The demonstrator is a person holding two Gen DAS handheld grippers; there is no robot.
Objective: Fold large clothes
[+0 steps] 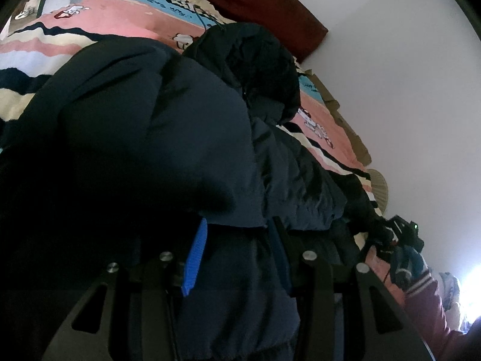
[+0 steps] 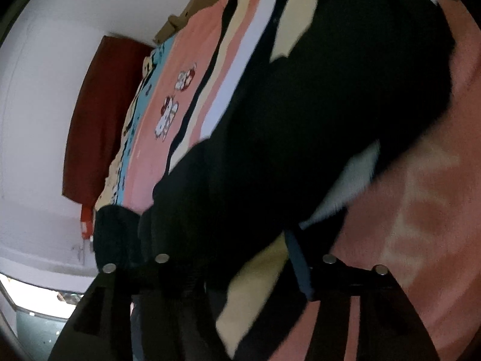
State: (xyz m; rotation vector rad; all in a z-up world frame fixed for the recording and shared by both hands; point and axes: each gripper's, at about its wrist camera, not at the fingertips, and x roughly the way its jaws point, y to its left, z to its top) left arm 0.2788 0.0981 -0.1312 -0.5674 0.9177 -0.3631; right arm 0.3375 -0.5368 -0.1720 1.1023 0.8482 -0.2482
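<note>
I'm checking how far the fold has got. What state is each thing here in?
Navy puffer jacket: bunched on the bed, hood up top, not flat.
Left gripper: shut on the jacket's fabric.
Right gripper: jaws apart at the jacket's edge; grip unclear.
Patterned bedsheet: spread over the bed, partly covered.
Red pillow: lying against the wall.

Striped cartoon bedsheet (image 1: 126,21) on bed; dark red headboard (image 1: 258,3); white wall (image 1: 405,90).

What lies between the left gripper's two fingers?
In the left wrist view, a fold of the dark navy padded jacket fills the gap between the left gripper's blue-padded fingers.
</note>
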